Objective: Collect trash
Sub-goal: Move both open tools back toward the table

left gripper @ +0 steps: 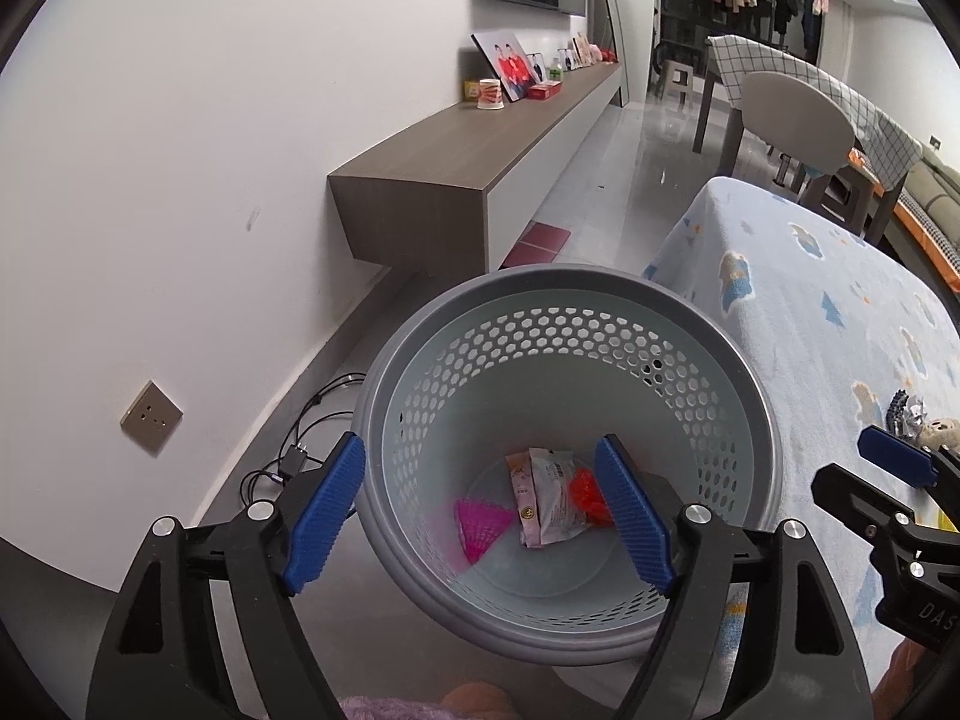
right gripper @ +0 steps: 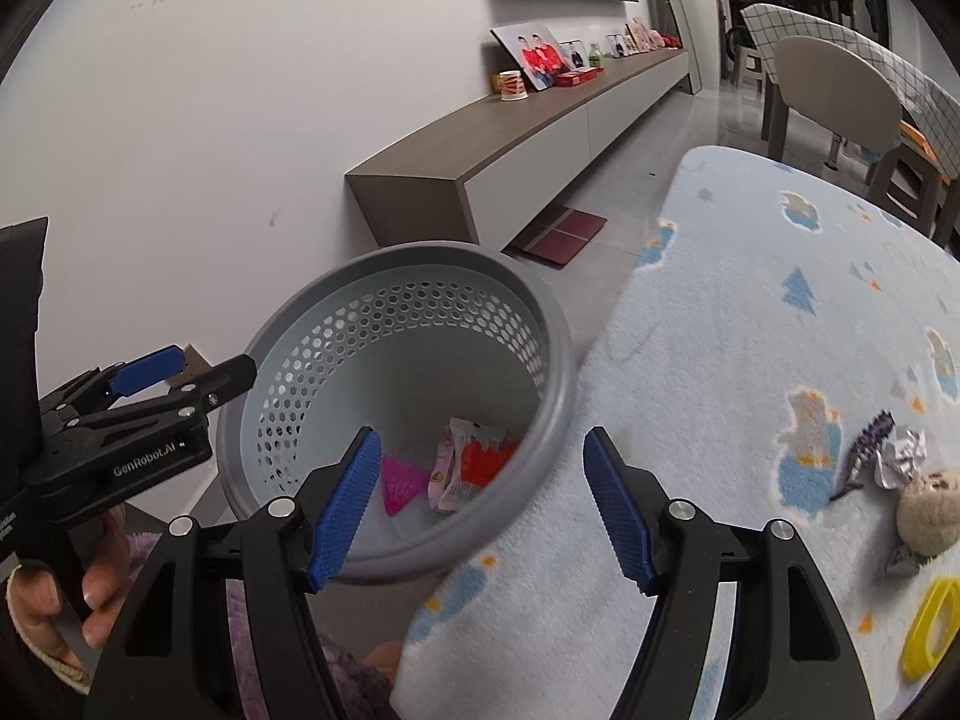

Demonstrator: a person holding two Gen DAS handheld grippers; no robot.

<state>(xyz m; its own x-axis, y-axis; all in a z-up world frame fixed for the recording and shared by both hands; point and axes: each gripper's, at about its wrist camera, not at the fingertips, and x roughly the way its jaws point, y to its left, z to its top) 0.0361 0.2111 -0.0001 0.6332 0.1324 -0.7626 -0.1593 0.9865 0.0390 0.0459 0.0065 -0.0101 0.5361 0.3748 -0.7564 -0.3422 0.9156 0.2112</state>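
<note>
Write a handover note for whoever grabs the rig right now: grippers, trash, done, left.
Left gripper: jaws open, empty, poised above the grey bin.
Right gripper: jaws open, empty, over the bin's near rim and the blue rug.
Done: pink wrapper, white snack packet and orange wrapper lie in the bin.
Left, on the rug to the right of the bin: dark purple wrapper, crumpled foil, a grey scrap.
A round plush thing and a yellow ring lie beside them; they look more like toys than trash, so check before binning.
</note>
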